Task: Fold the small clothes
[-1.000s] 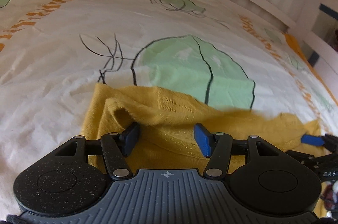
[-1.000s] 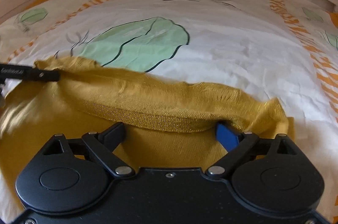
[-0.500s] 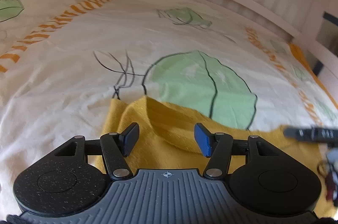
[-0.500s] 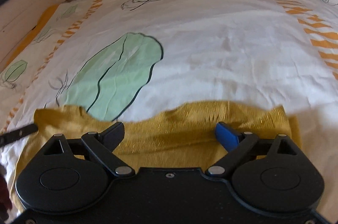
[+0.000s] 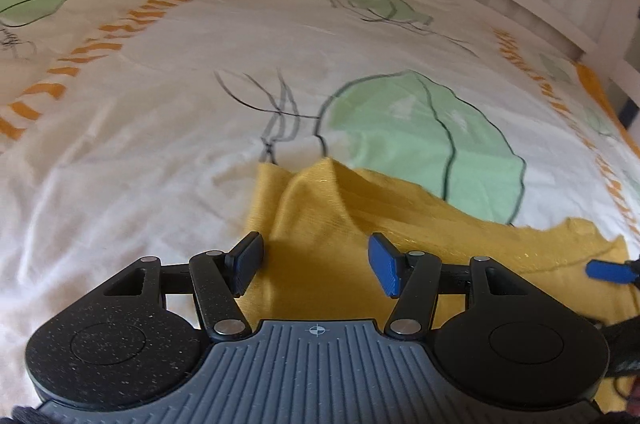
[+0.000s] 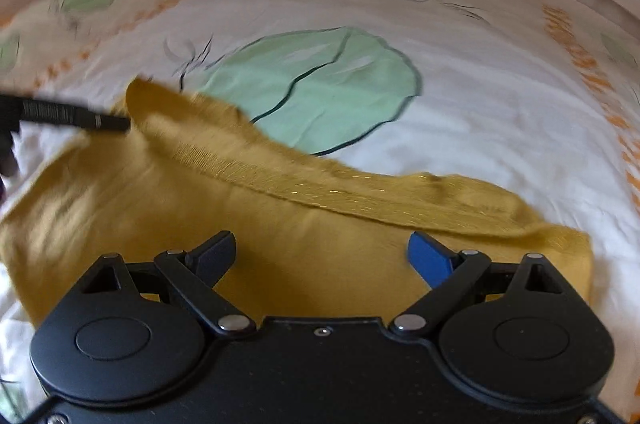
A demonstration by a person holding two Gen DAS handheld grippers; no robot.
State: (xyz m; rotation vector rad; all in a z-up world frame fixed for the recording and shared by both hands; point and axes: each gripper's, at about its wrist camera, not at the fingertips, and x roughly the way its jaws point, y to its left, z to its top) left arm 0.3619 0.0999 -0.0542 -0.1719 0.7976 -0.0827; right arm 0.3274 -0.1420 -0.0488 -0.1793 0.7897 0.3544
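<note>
Garment: yellow knit top [image 6: 304,248] lies on the bedsheet, its far edge overlapping the big green leaf print [image 6: 316,84].
Left gripper [image 5: 316,260]: spread, empty, over the top's raised left corner.
Right gripper [image 6: 320,256]: spread, empty, over the middle.
Risk: a pinch might catch sheet too, or one layer, skewing the fold.

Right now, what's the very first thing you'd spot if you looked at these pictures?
The mustard-yellow knit garment grabs the eye, rumpled on the bedsheet right in front of both grippers. Behind it sits a big green leaf print on the white sheet. The left gripper and right gripper both stand open over the yellow cloth.
</note>
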